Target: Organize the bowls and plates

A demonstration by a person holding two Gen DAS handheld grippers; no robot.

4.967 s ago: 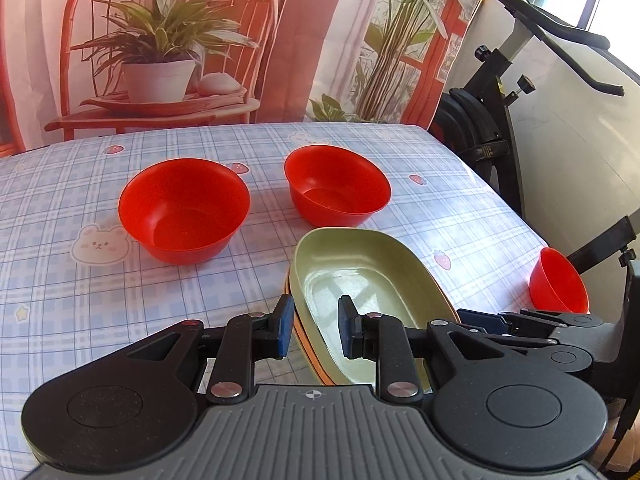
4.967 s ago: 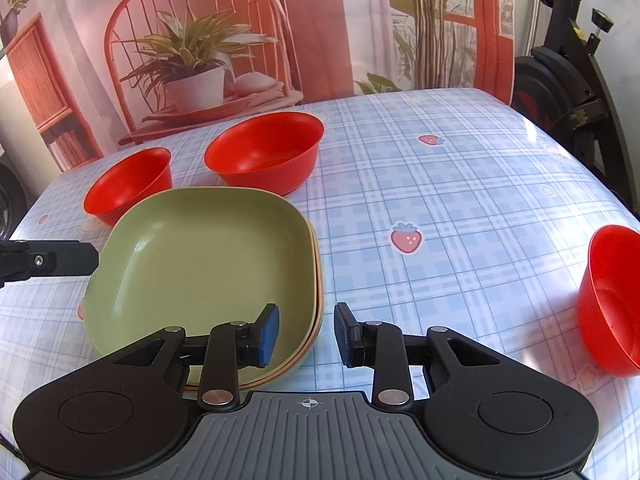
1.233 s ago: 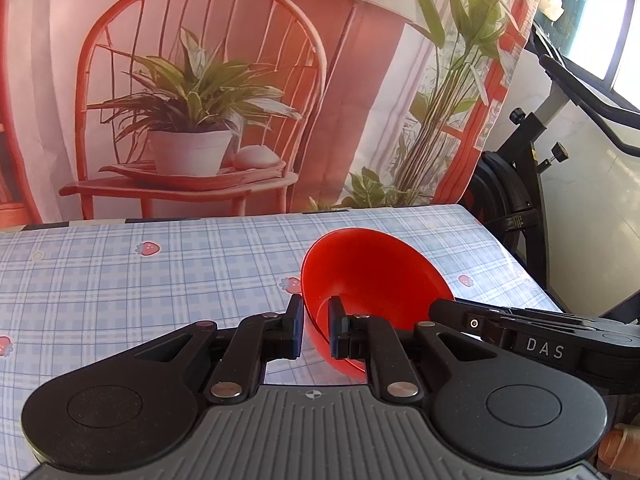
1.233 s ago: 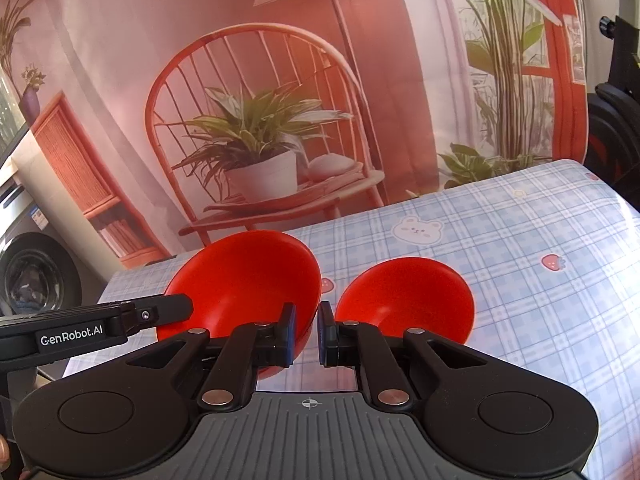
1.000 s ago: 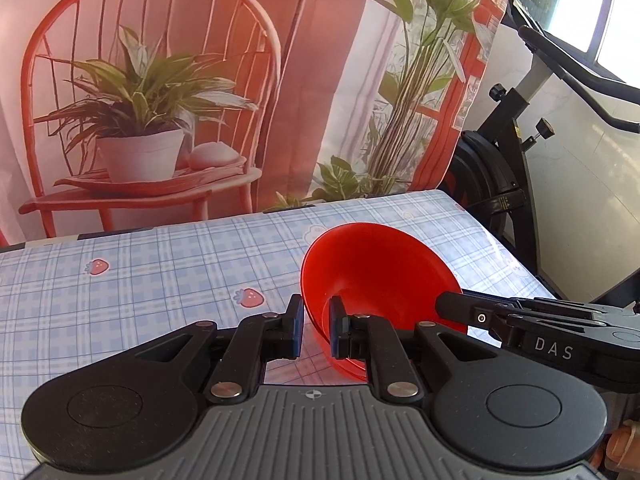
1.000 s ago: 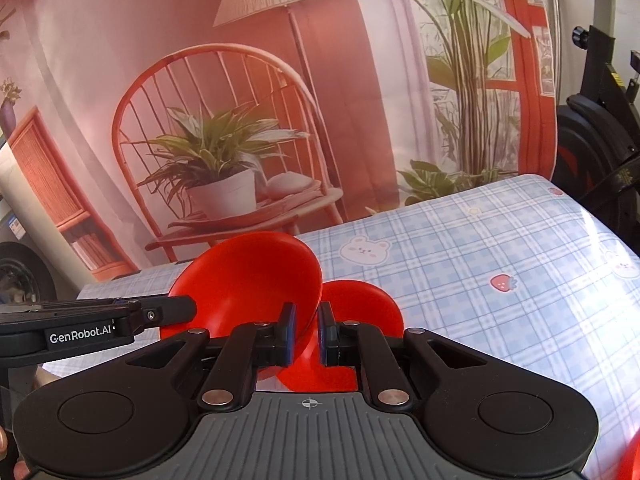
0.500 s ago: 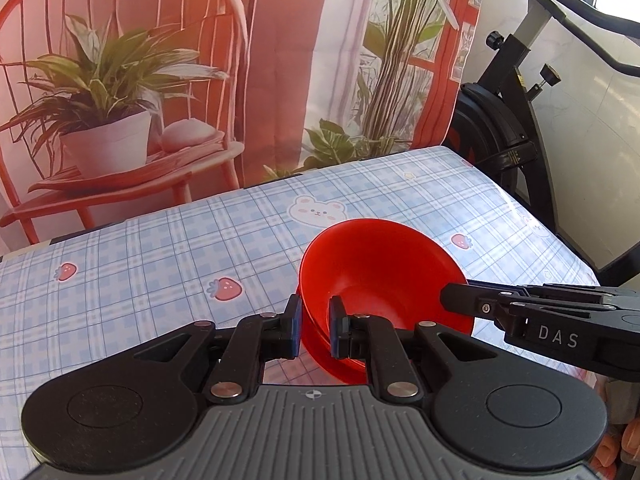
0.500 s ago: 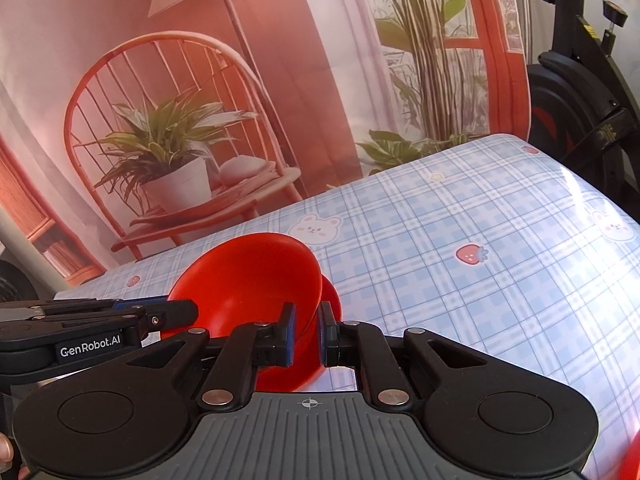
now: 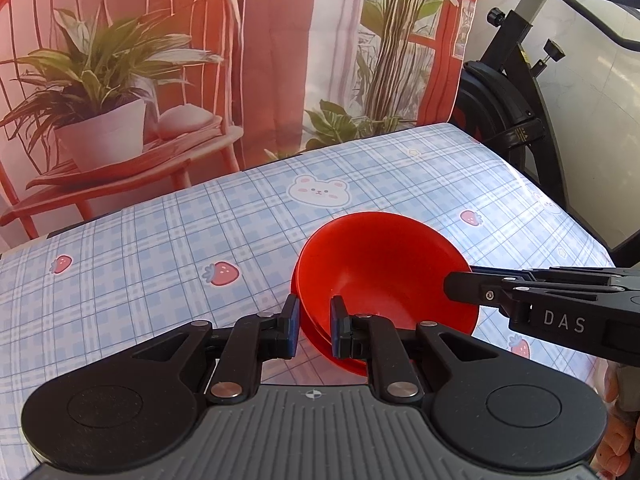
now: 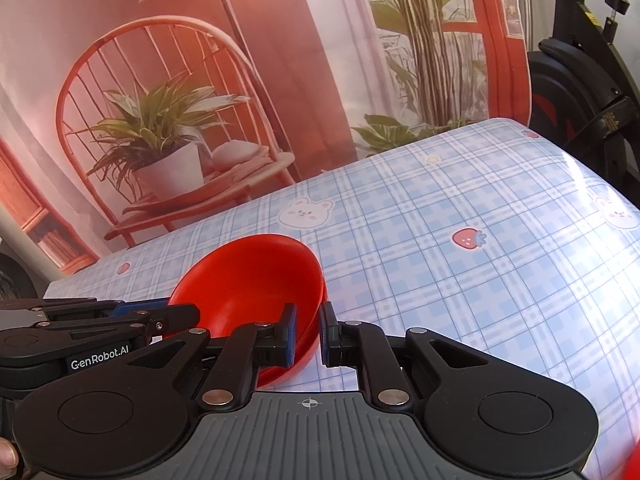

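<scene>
Two red bowls [image 9: 384, 276] sat nested one inside the other on a blue plaid tablecloth [image 9: 168, 248] printed with bears and strawberries, each handheld gripper gripping a different side of the stack. In the left wrist view, the left gripper [image 9: 314, 326] was clenched on the rim nearest the camera, one blue-padded finger outside the wall and the other inside, with the stack lying at about 1 o'clock from its fingertips. The right gripper [image 9: 456, 286], its body marked DAS, reached in from 3 o'clock, its tip at the far-right rim of the bowls. The edge of the lower bowl showed as a thin red lip just beneath the upper one on the left and near sides.

In the right wrist view, the right gripper [image 10: 306, 334] was closed on the rim of the red bowls [image 10: 248, 280], its fingers pinching the wall at the stack's right edge. The left gripper [image 10: 176, 314], labelled GenRobot.AI, entered from 9 o'clock and met the rim on the opposite side. A bear print [image 10: 306, 212] lay on the cloth at 12 o'clock beyond the stack, and a strawberry print [image 10: 466, 238] at about 2 o'clock. A backdrop showing a potted plant [image 10: 168, 160] on a red chair hung behind the table, with an exercise bike [image 10: 584, 68] standing at its right.
</scene>
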